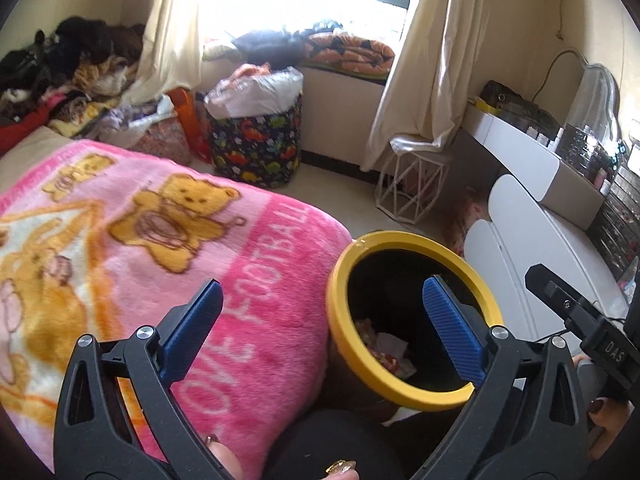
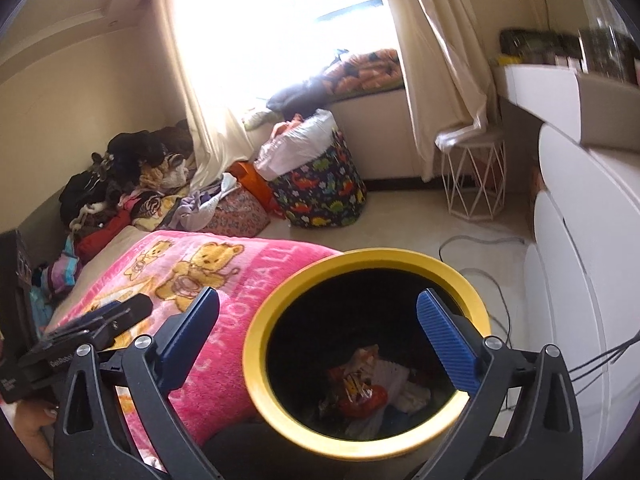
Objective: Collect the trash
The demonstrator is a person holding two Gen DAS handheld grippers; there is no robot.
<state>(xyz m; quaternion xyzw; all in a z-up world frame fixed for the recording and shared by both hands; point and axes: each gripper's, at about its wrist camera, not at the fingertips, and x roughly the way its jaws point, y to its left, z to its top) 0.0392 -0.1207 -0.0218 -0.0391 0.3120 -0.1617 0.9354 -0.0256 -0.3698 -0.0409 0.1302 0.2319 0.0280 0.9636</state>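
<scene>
Both grippers, left gripper [image 1: 322, 324] and right gripper [image 2: 318, 330], gape empty over the bin [image 2: 256, 344]; wrappers [image 2: 360, 388] inside look light, crinkly, best pinched by an edge

A round trash bin [image 2: 256, 364] with a black body and a thick yellow rim stands upright, touching the edge of a pink teddy-bear blanket [image 2: 224, 280]. Crumpled wrappers and paper [image 2: 362, 390] lie at its bottom.

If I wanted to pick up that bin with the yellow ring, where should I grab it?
Probably the yellow rim, from above: one finger inside the bin, one outside. The rim is a thin open ring facing up; the body looks too wide for the jaws.
</scene>
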